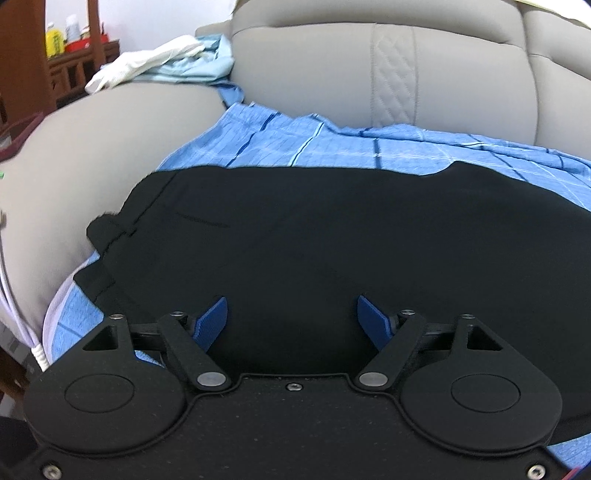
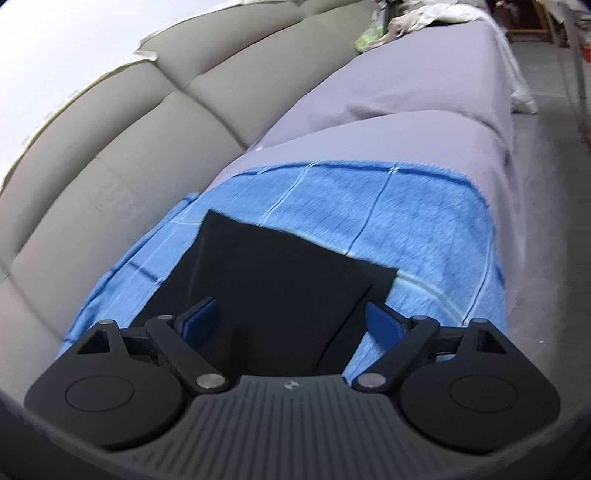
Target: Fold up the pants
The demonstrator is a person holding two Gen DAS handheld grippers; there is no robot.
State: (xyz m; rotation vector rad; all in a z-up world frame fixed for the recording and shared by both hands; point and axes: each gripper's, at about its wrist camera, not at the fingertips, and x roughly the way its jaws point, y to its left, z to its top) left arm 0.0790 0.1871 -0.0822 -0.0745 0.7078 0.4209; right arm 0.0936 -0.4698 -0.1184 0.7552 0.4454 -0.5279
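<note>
Black pants [image 1: 314, 240] lie flat on a blue checked cloth [image 1: 332, 147] spread over the sofa seat. In the left wrist view the waist end with its seam sits at the left. My left gripper [image 1: 291, 314] is open just above the near edge of the pants, blue pads apart, holding nothing. In the right wrist view the leg end of the pants [image 2: 273, 273] lies on the blue cloth [image 2: 406, 221]. My right gripper [image 2: 291, 314] is open over that leg end and holds nothing.
The grey sofa backrest [image 1: 369, 74] rises behind the cloth. White and pale blue clothes [image 1: 166, 62] lie at the back left. A purple-grey cover [image 2: 406, 92] runs along the seat beyond the cloth, with more clothes [image 2: 406, 18] at its far end. White cables [image 1: 22, 317] hang at the left.
</note>
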